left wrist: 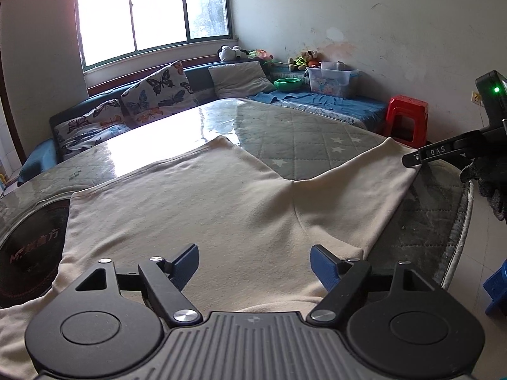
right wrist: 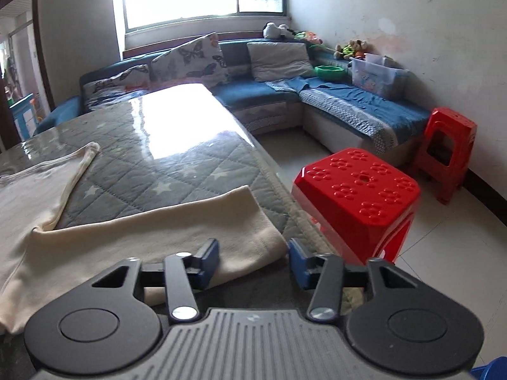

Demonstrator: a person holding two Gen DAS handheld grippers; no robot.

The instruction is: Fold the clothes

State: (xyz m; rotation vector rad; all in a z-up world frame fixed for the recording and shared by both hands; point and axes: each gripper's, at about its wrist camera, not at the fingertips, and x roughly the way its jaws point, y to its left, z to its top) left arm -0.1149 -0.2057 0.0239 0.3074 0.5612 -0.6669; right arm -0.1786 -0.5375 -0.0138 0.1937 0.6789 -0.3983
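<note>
- Left gripper [left wrist: 255, 264] hovers released, jaws wide, over near middle of cream cotton garment [left wrist: 202, 209].
- Right gripper [right wrist: 254, 261] unclenched, straddling garment's right leg end, pads not pressing.
- Garment lies flat on grey quilted glass-topped table [left wrist: 304, 136].

A plain cream garment [left wrist: 202, 209] lies ahead of both tongs, which have blue pads [right wrist: 209, 255] on black arms. Beneath it the table cover [right wrist: 164, 171] is grey-green, quilted in diamonds with white stars. Right of the right tongs stands a red stool [right wrist: 358, 196] with embossed flower shapes. Far ahead, the cushions [left wrist: 158, 91] are white with butterflies, on a dark blue sofa [right wrist: 250, 98].
</note>
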